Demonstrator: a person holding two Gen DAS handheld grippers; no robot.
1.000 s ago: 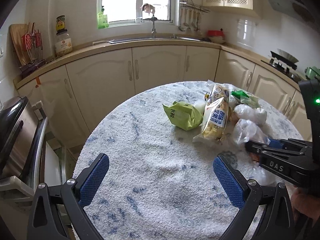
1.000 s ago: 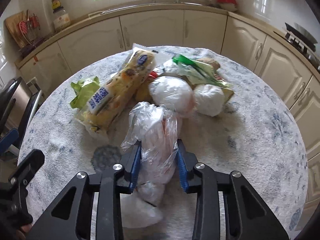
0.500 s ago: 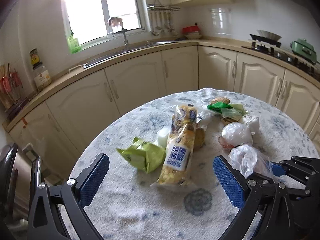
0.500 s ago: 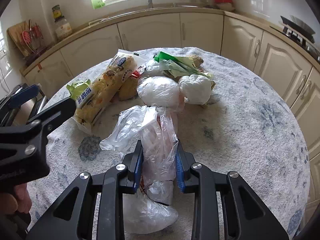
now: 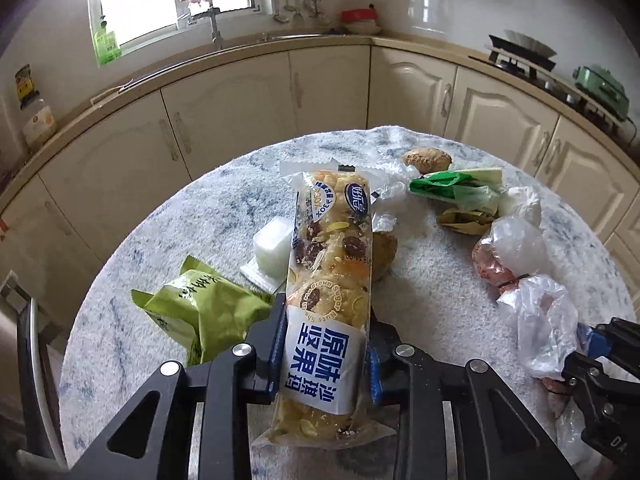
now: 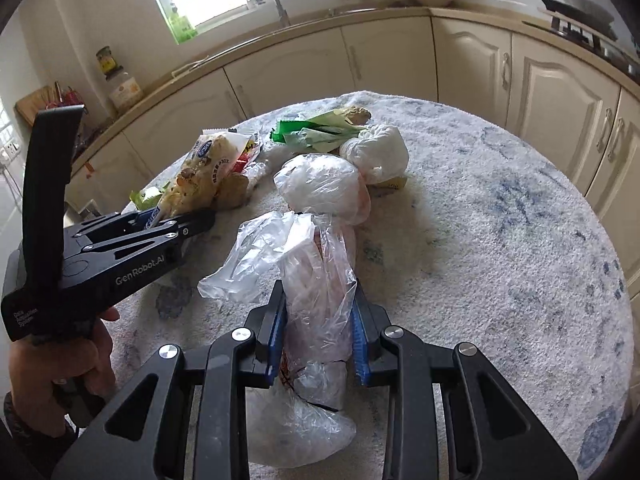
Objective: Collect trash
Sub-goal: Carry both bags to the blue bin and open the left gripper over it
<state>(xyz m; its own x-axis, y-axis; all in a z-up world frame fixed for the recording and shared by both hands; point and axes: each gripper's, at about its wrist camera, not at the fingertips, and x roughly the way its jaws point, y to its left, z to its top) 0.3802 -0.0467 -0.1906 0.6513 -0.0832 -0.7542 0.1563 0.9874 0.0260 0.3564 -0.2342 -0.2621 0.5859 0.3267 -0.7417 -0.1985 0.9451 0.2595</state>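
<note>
My left gripper (image 5: 324, 336) is shut on a long clear snack packet (image 5: 332, 264) with a blue and white label, which lies on the round table (image 5: 200, 216). My right gripper (image 6: 318, 320) is shut on a crumpled clear plastic bag (image 6: 316, 276) with reddish contents. That bag also shows at the right of the left wrist view (image 5: 540, 320). The snack packet shows in the right wrist view (image 6: 200, 176), with the left gripper (image 6: 176, 224) on its near end.
A green wrapper (image 5: 200, 312), a white plastic box (image 5: 274, 242), green plastic scraps (image 5: 452, 188), tied white bags (image 6: 376, 152) and a brown lump (image 5: 426, 158) lie on the table. Cream cabinets (image 5: 224, 120) curve behind. A metal appliance (image 5: 28, 352) stands at the left.
My left gripper moved forward to the snack packet and shut on it; it was open before. My right gripper stays shut on the plastic bag.
</note>
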